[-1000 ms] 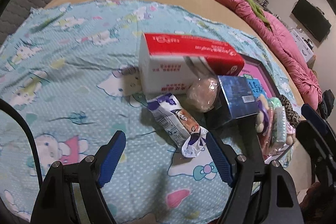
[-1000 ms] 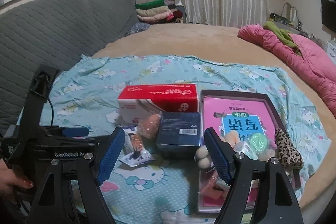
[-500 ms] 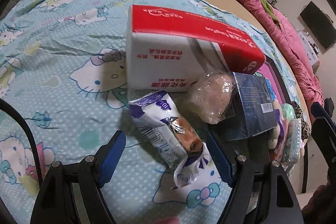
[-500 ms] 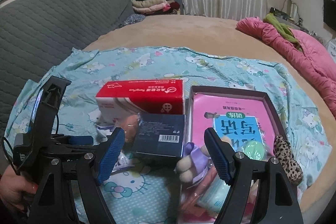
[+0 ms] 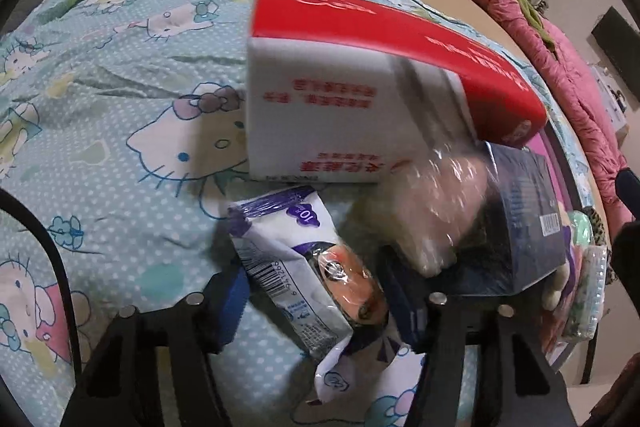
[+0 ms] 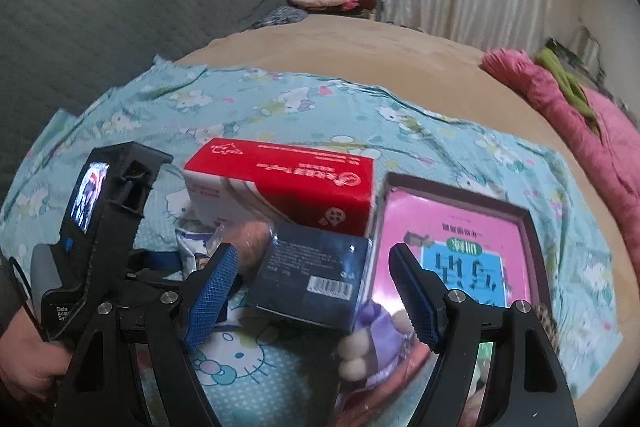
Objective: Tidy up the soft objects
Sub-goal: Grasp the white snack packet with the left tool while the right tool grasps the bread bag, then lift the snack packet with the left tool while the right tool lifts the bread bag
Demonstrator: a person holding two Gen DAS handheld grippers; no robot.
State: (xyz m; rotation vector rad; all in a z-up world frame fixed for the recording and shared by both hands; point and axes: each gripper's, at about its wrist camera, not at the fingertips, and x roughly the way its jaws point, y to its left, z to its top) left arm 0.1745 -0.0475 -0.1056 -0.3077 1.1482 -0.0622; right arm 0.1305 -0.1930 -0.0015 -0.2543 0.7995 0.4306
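The red box [image 5: 360, 75] stands on the cartoon sheet [image 5: 120, 99] and serves as the landmark. Just in front of it lies a white and purple packet [image 5: 280, 263], tilted, one end toward the box. The left gripper [image 5: 316, 301] points down at this packet; its jaws are closing, with the packet between the blue pads [image 5: 232, 303]. The frame is blurred there, so I cannot tell whether the pads press on the wrapper yet.

To the right of the packet, touching the front of the red box, sits a peach lump in clear wrap [image 5: 432, 211]. A dark blue box [image 5: 524, 219] lies against that lump, also in front of the red box.

In the right wrist view the right gripper [image 6: 316, 297] hangs over the dark blue box [image 6: 312, 275] with its jaws wide apart and nothing between them. Right of the red box [image 6: 280, 179] is a dark-framed tray [image 6: 524, 215] holding a pink book [image 6: 452, 247]. A plush toy in purple [image 6: 380, 331] lies at the near edge of that tray, below the right gripper. A hand [image 6: 28, 367] holds the left gripper's handle, left of the red box.
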